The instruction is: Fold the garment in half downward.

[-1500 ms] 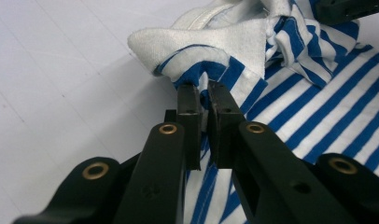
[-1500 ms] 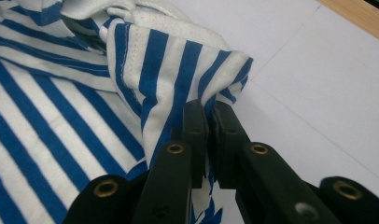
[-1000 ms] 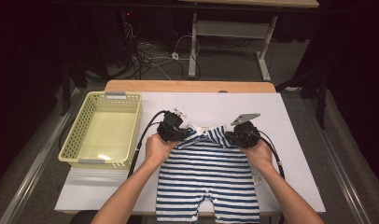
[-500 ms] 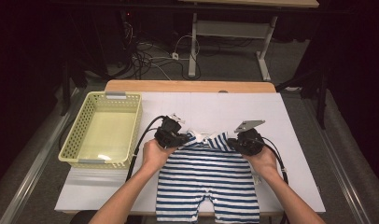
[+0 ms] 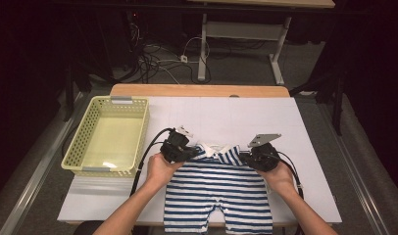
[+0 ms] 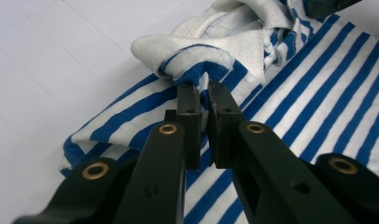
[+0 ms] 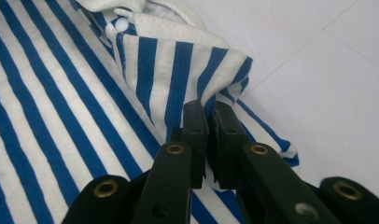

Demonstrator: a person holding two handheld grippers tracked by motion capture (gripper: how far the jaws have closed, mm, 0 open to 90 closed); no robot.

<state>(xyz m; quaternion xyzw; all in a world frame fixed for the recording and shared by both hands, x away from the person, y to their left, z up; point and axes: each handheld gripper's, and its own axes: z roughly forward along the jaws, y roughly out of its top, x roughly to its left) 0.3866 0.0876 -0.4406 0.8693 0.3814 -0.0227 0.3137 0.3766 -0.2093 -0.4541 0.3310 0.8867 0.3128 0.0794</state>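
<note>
Taking the striped romper as your landmark, the yellow basket is sitting well off to its left on the white table, empty and apart from everything else. The romper itself is lying flat on the near half of the table, with its legs reaching toward your edge and its white collar pointing away from you. You are holding your left gripper at the romper's upper left corner, and in the left gripper view its jaws are pinching the cloth tightly, with a bunched fold of blue and white fabric rising just past the tips. The shoulder there is lifting off the table while the cloth below it is still lying flat. Moving across the collar, a small white button is showing beside the neckline in the right gripper view. You are holding your right gripper at the romper's upper right corner, with its grey plate standing above it, and its jaws are likewise clamping a raised fold of striped fabric at that shoulder. Both of your hands are resting on the romper just below the grippers, and bare table is lying beyond its right edge.
</note>
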